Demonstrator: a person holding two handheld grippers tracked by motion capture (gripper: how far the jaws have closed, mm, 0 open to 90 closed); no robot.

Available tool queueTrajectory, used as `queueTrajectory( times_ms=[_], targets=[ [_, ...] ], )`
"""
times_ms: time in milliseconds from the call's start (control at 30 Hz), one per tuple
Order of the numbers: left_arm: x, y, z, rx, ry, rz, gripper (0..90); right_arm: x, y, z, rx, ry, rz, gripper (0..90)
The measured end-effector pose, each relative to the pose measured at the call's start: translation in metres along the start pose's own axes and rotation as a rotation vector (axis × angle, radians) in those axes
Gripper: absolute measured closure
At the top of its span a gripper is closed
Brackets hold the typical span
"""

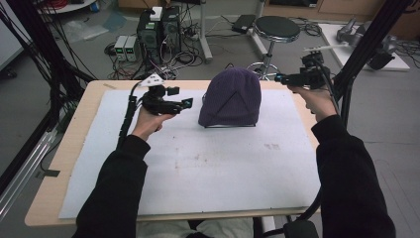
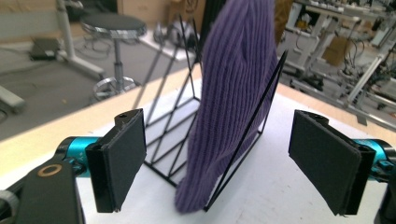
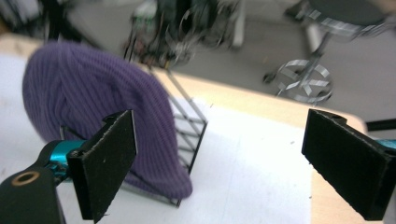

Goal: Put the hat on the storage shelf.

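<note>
A purple knitted beanie [image 1: 231, 96] hangs over a black wire stand [image 1: 230, 126] at the back middle of the white mat. My left gripper [image 1: 188, 102] is held open just left of it, jaws pointing at the beanie [image 2: 233, 93] and the wire stand [image 2: 173, 135], nothing between the pads. My right gripper [image 1: 278, 78] hovers open at the beanie's upper right, near the table's far edge. From there the beanie [image 3: 98, 107] drapes over the wire stand [image 3: 189, 126] to the left of the jaws.
A white mat [image 1: 198, 163] covers most of the wooden table [image 1: 69, 144]. Behind the table stand a black round stool [image 1: 276, 29], computer towers [image 1: 158, 29] with cables, and black frame poles [image 1: 369, 44] at the right.
</note>
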State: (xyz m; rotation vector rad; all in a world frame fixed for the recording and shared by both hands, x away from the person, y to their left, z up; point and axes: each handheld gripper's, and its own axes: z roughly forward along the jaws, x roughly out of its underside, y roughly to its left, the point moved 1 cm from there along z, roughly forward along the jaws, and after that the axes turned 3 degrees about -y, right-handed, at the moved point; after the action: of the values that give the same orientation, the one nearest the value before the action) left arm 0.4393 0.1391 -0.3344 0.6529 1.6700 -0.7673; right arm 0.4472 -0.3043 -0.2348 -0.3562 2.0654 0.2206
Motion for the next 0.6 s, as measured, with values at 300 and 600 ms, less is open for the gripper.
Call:
queueTrajectory(
  times_ms=[300,600],
  targets=[
    [0.003,0.009,-0.059,-0.157,-0.082,0.031,17.4,0.05,-0.004,-0.022,0.136,-0.159,0.064,9.6],
    [0.024,0.017,-0.122,-0.337,-0.193,0.051,17.5,0.099,0.009,-0.024,0.199,-0.263,0.065,9.6]
  ],
)
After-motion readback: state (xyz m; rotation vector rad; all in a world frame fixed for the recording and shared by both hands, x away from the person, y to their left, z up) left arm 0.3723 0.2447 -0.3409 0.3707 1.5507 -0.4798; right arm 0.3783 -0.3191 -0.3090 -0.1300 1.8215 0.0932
